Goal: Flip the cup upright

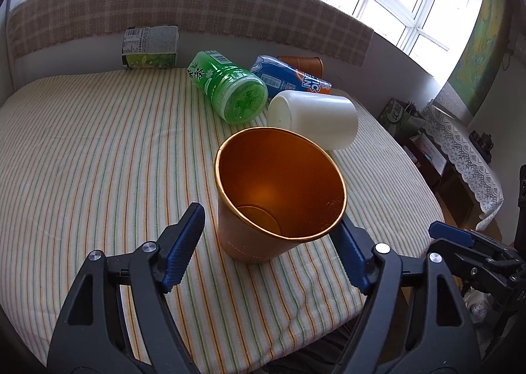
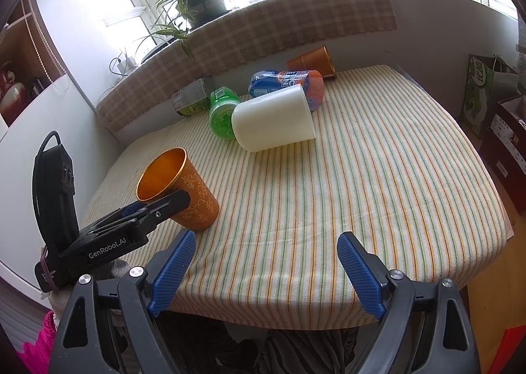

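An orange cup (image 1: 279, 190) with gold leaf pattern stands upright on the striped tablecloth, mouth up; it also shows in the right wrist view (image 2: 182, 188). My left gripper (image 1: 269, 226) is open, its blue fingers on either side of the cup, with a gap on the left and the right finger close to the cup's wall. A white cup (image 1: 315, 117) lies on its side behind it, also visible in the right wrist view (image 2: 273, 117). A second orange cup (image 2: 312, 61) lies on its side at the far edge. My right gripper (image 2: 266, 249) is open and empty over the table's front edge.
A green bottle (image 1: 230, 91) and a blue-orange bottle (image 1: 289, 76) lie on their sides behind the white cup. A carton (image 1: 149, 47) lies against the back wall. The left gripper's body (image 2: 108, 229) shows at left in the right wrist view. The table (image 2: 378, 176) drops off at right.
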Action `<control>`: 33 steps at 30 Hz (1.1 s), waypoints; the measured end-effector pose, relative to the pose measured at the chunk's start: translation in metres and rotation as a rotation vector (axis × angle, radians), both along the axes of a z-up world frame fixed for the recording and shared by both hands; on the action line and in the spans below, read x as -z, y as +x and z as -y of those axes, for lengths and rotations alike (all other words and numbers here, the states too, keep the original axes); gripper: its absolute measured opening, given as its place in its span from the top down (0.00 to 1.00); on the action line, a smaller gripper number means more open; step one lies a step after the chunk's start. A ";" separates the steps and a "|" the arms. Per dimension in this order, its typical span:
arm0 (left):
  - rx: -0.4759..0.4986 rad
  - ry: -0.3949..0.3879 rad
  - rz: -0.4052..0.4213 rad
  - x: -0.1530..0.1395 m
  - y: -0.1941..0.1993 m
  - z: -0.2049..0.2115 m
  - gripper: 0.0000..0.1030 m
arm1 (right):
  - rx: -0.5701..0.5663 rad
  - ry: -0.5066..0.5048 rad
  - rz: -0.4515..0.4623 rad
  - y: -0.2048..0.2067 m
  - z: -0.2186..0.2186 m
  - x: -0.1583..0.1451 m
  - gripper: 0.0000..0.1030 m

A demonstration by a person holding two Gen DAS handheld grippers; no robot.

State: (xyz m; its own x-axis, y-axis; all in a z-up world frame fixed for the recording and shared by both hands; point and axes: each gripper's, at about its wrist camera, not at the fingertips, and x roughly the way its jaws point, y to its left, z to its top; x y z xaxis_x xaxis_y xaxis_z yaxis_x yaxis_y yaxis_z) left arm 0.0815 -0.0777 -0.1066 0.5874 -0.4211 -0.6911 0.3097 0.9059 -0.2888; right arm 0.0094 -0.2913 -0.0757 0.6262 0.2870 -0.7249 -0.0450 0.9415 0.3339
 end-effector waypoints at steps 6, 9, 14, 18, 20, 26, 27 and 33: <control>0.005 0.008 -0.029 0.004 -0.009 -0.008 0.19 | -0.007 -0.003 0.010 -0.001 -0.002 -0.003 0.13; -0.007 0.016 -0.031 0.003 -0.016 -0.019 0.19 | -0.014 -0.015 0.027 -0.002 -0.007 -0.007 0.13; -0.071 0.064 0.048 -0.014 -0.035 -0.038 0.19 | -0.019 -0.033 0.065 -0.004 -0.011 -0.017 0.13; -0.136 0.098 0.140 -0.037 -0.050 -0.052 0.19 | -0.021 -0.061 0.101 -0.005 -0.016 -0.026 0.13; -0.164 0.113 0.186 -0.047 -0.058 -0.057 0.19 | -0.021 -0.073 0.119 -0.006 -0.018 -0.030 0.13; -0.214 0.119 0.282 -0.074 -0.073 -0.066 0.19 | -0.004 -0.133 0.192 -0.012 -0.025 -0.044 0.10; -0.220 0.122 0.296 -0.078 -0.075 -0.065 0.19 | 0.001 -0.148 0.207 -0.014 -0.026 -0.047 0.09; -0.263 0.127 0.389 -0.096 -0.090 -0.061 0.08 | 0.056 -0.197 0.280 -0.021 -0.024 -0.058 0.04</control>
State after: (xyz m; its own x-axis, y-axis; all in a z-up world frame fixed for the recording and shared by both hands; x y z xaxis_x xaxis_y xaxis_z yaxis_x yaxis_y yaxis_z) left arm -0.0082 -0.0168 -0.0101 0.8877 -0.1496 -0.4353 0.1280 0.9886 -0.0788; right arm -0.0115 -0.2670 -0.0174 0.8197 0.1185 -0.5604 -0.0558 0.9902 0.1278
